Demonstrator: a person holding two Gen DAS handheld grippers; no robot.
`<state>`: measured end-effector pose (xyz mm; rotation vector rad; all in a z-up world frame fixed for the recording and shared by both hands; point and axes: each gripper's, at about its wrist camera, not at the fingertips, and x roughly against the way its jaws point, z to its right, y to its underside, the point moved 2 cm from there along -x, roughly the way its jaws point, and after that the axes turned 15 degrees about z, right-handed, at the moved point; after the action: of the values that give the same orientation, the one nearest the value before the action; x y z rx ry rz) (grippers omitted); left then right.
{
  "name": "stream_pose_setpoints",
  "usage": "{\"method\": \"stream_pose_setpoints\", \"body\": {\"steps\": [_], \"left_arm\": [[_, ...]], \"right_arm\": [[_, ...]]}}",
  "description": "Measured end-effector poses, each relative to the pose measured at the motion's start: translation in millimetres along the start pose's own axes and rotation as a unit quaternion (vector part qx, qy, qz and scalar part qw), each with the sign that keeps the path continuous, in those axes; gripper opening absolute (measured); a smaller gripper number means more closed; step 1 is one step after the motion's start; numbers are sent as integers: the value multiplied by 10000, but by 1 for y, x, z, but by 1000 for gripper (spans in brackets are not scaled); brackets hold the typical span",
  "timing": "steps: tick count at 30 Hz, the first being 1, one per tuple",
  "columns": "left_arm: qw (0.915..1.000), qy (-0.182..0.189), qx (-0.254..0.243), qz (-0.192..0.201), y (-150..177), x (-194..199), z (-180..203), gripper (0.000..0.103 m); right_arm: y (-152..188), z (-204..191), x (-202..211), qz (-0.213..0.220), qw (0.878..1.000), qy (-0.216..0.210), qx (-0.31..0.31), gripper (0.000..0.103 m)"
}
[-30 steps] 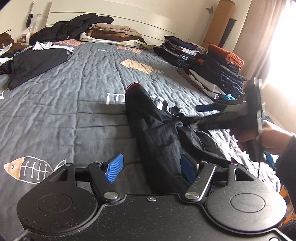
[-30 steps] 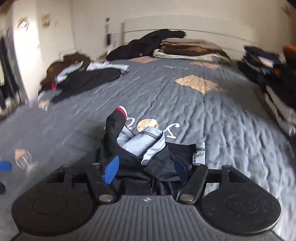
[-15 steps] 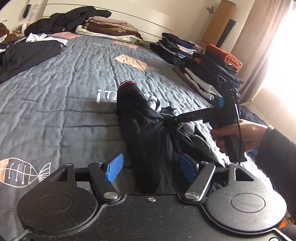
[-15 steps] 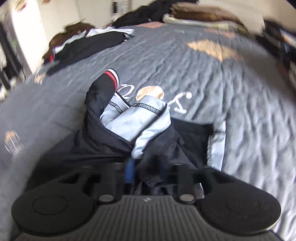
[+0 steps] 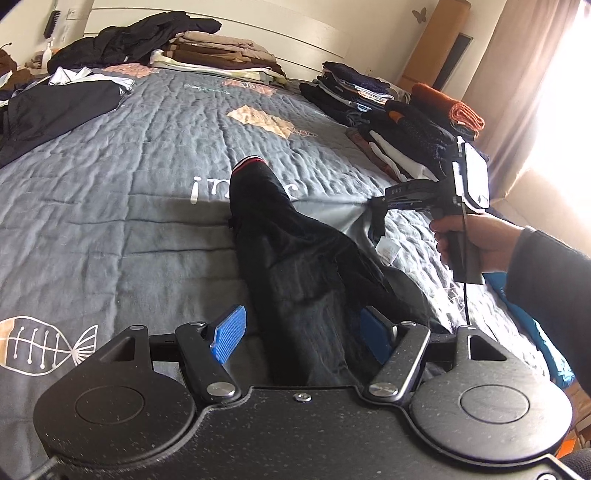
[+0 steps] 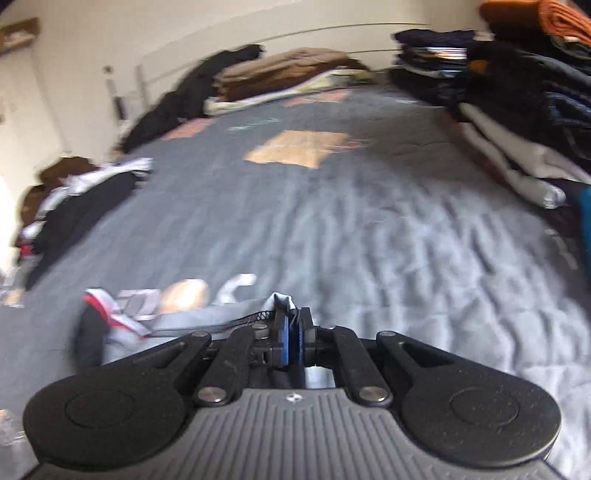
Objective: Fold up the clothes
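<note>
Right wrist: gripper (image 6: 292, 328) on garment (image 6: 177, 325).

bedspread (image 5: 155, 155): grey quilted cloth, puckered, matt | jacket (image 5: 295, 266): black cloth, soft, grey smooth lining | left gripper (image 5: 301, 334): speckled matt black plastic, ribbed blue pads, shiny metal screws | right gripper (image 6: 293, 334): same stuff, grooved grey top

Grey quilted bedspread (image 5: 147, 206) with fish print (image 5: 40, 343) near its front edge, white headboard (image 5: 258, 33) beyond it, beige curtain (image 5: 517, 85) right of the bedspread
</note>
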<state>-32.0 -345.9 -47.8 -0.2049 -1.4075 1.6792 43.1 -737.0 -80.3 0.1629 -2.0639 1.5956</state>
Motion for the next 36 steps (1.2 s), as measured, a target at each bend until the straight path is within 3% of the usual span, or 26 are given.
{"method": "stream_pose_setpoints", "body": {"steps": [2,4,6,10,12,16,19,21,23,24,27,29,33,36], "left_arm": [[10000,37,-28,24,0,2,2,68],[9999,85,-45,41,-1,2,4,68],[9999,92,-28,43,-1,2,4,68],[9999,122,-43,42,0,2,7,68],[9999,143,-69,51,0,3,9,68],[9998,161,-121,46,1,4,9,68],[9995,164,-261,-46,6,2,11,68],[9988,175,-447,-115,12,0,16,68],[9941,108,-1079,-57,22,6,29,68],[9901,74,-1398,-26,27,8,36,68],[9635,189,-2671,26,57,14,59,68],[9411,202,-3373,128,77,18,74,68],[8811,225,-4705,416,113,24,101,68],[8593,305,-5090,405,128,21,110,68]], "right_arm": [[3,7,-4,-39,9993,297,205,18],[0,4,9,75,9992,175,345,30],[-3,0,21,189,9986,53,485,32],[-3,-38,44,-264,9903,-991,936,42],[6,-54,47,-582,9848,-1227,1087,43],[32,-67,56,-1118,9811,-1046,1188,44],[54,-64,95,-1026,9828,-1113,1061,44],[67,-61,125,-946,9831,-886,1291,45],[77,-50,148,-984,9846,-695,1271,46],[80,-43,157,-995,9868,-621,1119,47],[90,-29,182,-974,9915,-532,676,49],[95,-26,195,-814,9946,-479,433,51],[110,-24,209,-597,9976,-358,-9,53],[123,-22,219,-447,9986,-265,-128,53]]}}
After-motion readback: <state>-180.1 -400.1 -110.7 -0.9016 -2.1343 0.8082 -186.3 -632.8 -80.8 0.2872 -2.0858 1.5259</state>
